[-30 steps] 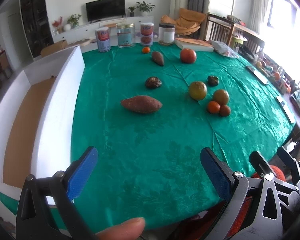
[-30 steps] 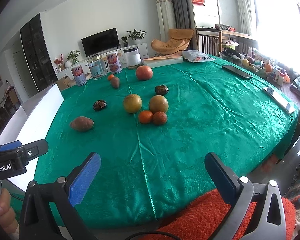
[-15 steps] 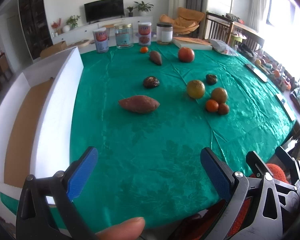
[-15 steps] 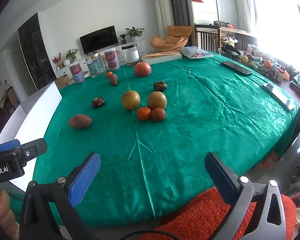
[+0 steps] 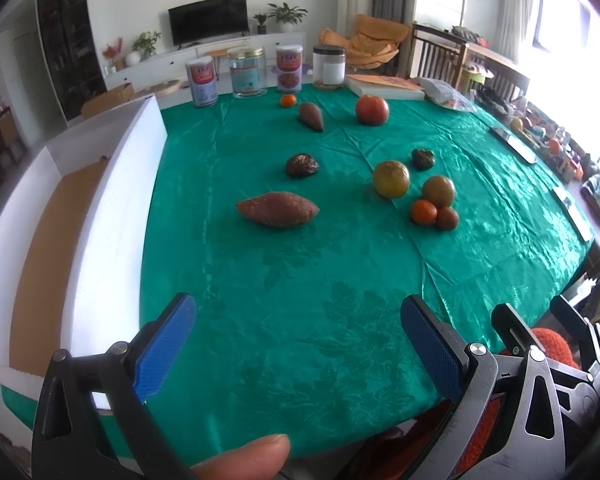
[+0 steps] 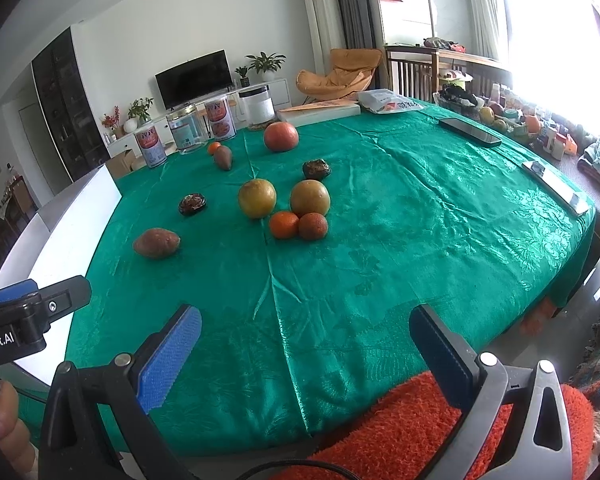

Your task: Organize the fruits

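Fruit lies scattered on a green tablecloth (image 5: 300,280). A sweet potato (image 5: 278,209) lies mid-table, a dark fruit (image 5: 302,165) behind it. To the right sit two yellow-green round fruits (image 5: 391,179) (image 5: 438,191), a small orange (image 5: 423,212) and a reddish-brown fruit (image 5: 447,218). Farther back are a second sweet potato (image 5: 311,116), a tangerine (image 5: 288,100) and a big red fruit (image 5: 372,109). My left gripper (image 5: 298,332) is open and empty over the near edge. My right gripper (image 6: 304,344) is open and empty, well short of the orange (image 6: 284,224).
A white box with a brown floor (image 5: 112,200) stands along the table's left side. Several cans and jars (image 5: 248,72) line the far edge, with a flat box (image 5: 384,86) and a bag (image 5: 446,94). A phone (image 6: 470,132) and a remote (image 6: 556,186) lie on the right.
Both grippers have drifted slightly forward and up over the table; the fruit sits a little closer in both views. Nothing was grasped or moved.
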Available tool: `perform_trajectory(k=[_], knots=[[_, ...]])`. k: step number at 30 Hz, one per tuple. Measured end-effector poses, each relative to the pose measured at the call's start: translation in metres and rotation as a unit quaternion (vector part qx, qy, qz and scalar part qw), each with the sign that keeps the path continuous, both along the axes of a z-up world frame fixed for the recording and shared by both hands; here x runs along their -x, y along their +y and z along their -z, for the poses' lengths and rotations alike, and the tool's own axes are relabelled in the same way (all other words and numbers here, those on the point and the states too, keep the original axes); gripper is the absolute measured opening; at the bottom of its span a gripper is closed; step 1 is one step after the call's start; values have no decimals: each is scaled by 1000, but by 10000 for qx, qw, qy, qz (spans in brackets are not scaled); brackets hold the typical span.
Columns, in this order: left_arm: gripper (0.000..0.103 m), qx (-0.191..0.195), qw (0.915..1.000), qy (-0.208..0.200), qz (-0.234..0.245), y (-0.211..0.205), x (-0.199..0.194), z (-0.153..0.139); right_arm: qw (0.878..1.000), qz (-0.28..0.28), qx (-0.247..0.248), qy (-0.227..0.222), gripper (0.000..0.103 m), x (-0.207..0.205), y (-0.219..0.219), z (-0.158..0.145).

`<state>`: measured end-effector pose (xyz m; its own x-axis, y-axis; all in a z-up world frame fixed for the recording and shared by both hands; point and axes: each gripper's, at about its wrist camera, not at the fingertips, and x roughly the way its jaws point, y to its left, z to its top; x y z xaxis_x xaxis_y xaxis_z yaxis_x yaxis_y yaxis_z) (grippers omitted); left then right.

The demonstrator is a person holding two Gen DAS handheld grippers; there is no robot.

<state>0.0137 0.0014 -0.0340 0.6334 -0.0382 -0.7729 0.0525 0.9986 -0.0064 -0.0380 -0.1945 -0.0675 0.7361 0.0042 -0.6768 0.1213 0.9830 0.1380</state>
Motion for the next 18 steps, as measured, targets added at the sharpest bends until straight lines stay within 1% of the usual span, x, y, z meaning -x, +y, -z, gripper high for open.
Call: perform_trajectory(k=[18], knots=[[102,9,10000,54,-40,2,-2,5,10000,20,-17,18,103,-1,-1,1]])
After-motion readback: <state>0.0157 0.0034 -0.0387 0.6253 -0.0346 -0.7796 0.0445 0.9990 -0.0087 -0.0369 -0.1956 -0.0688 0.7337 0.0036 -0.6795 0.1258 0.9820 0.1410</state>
